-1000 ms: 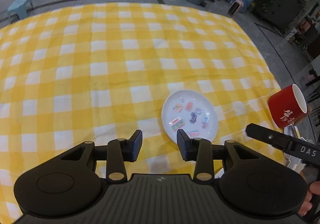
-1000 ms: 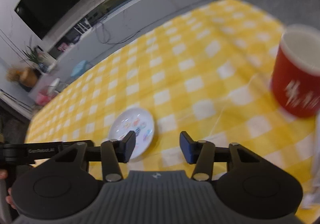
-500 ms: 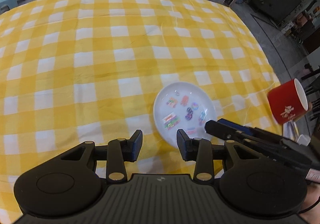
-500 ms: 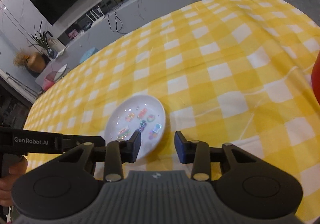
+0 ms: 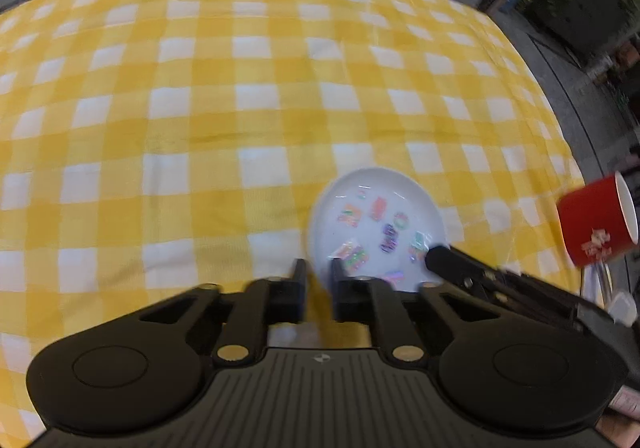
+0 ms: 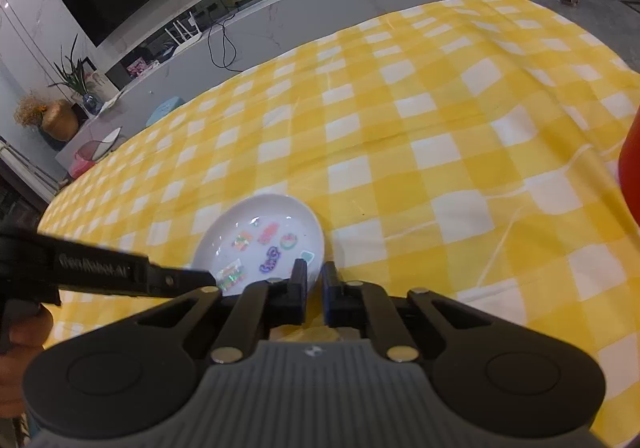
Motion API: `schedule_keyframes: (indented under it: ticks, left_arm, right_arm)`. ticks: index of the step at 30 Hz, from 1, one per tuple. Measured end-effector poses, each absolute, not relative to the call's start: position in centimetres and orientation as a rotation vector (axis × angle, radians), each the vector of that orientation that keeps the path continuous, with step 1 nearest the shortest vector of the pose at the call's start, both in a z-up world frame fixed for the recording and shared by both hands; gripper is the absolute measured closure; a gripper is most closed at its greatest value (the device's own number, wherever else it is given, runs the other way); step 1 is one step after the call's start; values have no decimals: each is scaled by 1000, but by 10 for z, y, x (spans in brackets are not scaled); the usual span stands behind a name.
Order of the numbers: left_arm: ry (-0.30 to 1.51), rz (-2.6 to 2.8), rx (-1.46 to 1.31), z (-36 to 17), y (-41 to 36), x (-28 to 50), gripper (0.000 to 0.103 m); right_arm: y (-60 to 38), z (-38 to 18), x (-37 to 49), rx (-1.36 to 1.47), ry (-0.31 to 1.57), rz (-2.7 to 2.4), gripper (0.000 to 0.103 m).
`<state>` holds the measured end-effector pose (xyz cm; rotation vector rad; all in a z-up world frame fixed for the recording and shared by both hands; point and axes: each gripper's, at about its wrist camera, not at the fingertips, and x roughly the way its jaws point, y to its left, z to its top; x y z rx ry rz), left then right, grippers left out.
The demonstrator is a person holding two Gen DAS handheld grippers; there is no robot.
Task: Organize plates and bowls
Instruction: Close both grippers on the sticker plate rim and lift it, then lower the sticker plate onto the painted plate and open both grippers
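Yellow checked cloth (image 5: 240, 127) — white, sticker-dotted plate (image 5: 376, 191)

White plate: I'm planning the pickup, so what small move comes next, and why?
Probably close both tools fully on the rim of the white plate before lifting. The left tool and right tool sit at its near edge with jaws nearly together, but a firm pinch isn't evident.
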<state>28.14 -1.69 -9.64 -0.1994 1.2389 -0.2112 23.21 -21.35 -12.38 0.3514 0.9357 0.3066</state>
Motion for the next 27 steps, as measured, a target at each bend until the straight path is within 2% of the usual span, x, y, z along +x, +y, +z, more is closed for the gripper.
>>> schedule_keyframes:
  ticks: [10, 18, 27]
  left_arm:
    - [1159, -287, -124, -62, -21, 266, 95]
    - [1174, -568, -20, -27, -46, 241, 95]
    - [1294, -758, 106, -41, -73, 224, 94]
  right_arm:
    - [-225, -93, 217, 384, 875, 306, 102]
    - [-257, -66, 167, 425, 921, 234, 101]
    - [-285, -81, 102, 559, 993, 225, 99]
